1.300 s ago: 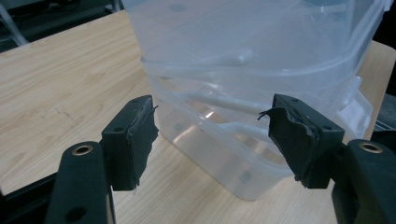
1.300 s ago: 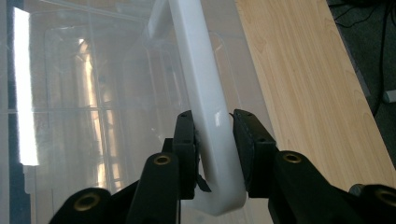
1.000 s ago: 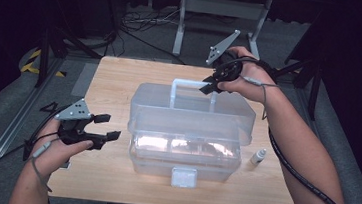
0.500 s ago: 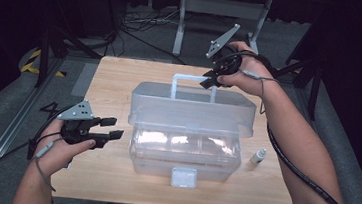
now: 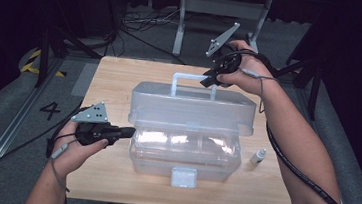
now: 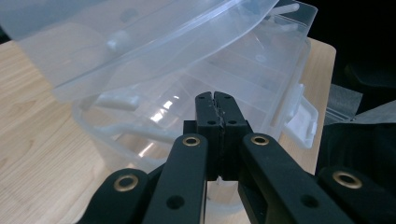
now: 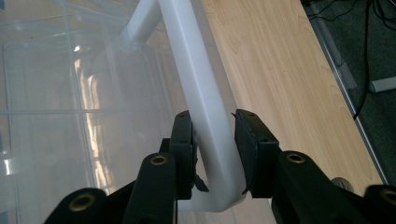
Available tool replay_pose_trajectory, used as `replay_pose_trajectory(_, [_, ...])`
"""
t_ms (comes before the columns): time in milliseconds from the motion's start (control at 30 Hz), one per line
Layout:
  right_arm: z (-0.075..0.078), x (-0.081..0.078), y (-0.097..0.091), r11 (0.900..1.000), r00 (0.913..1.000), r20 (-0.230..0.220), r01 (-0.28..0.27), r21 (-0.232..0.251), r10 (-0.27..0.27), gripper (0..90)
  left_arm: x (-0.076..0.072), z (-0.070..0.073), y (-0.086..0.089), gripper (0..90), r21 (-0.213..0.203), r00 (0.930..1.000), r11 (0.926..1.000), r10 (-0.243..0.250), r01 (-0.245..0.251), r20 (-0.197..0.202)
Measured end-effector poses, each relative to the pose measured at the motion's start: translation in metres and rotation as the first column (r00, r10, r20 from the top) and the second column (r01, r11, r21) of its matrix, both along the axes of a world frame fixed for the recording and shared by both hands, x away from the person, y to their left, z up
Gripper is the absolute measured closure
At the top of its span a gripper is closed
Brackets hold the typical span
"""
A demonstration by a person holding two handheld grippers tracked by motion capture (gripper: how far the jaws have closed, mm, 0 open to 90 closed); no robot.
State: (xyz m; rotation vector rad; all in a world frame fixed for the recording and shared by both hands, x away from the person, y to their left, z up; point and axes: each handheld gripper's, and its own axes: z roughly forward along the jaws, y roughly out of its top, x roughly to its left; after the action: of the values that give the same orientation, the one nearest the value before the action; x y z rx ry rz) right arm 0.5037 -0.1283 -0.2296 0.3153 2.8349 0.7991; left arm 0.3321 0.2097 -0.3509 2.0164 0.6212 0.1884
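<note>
While the handle [image 7: 201, 93] is pinched by the right tool [image 7: 212, 140] to hold the lid [image 5: 193, 106] raised, the left tool [image 6: 217, 112], just pressed together empty, is held beside the box [image 5: 184, 155].

Left tool [image 5: 127, 132] just closed, right tool [image 5: 207, 80] clamped

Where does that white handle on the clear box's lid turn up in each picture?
High view: the handle stands at the top centre, its right end in the right gripper.
Left gripper view: I can't make it out.
Right gripper view: it runs up the middle.
Shared landmark: the raised lid.
</note>
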Motion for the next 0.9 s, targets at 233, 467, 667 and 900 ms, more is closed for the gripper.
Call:
replay_pose_trajectory(233, [0.0,-0.001,-0.001,1.0,1.0,0.0,-0.005,0.003,0.005,69.5,0.009,-0.002,-0.009,90.0,-0.015,1.0,0.9999,-0.001,0.001,0.008])
replay_pose_trajectory(467, [-0.001,-0.002,-0.002,0.9999,1.0,0.001,-0.004,0.012,0.004,69.2,0.013,0.003,-0.011,90.0,-0.041,0.9986,0.9989,0.026,-0.024,0.047])
replay_pose_trajectory(667, [-0.001,-0.006,-0.002,0.9998,0.9996,0.024,0.011,0.014,-0.011,66.6,0.014,0.004,-0.01,90.0,-0.049,0.999,0.9984,0.029,-0.027,0.034])
replay_pose_trajectory(900, [0.006,-0.012,-0.008,0.9981,0.9987,0.051,0.007,0.061,-0.01,60.4,0.015,0.005,-0.009,90.0,-0.048,0.9995,0.9987,0.019,-0.017,0.027])
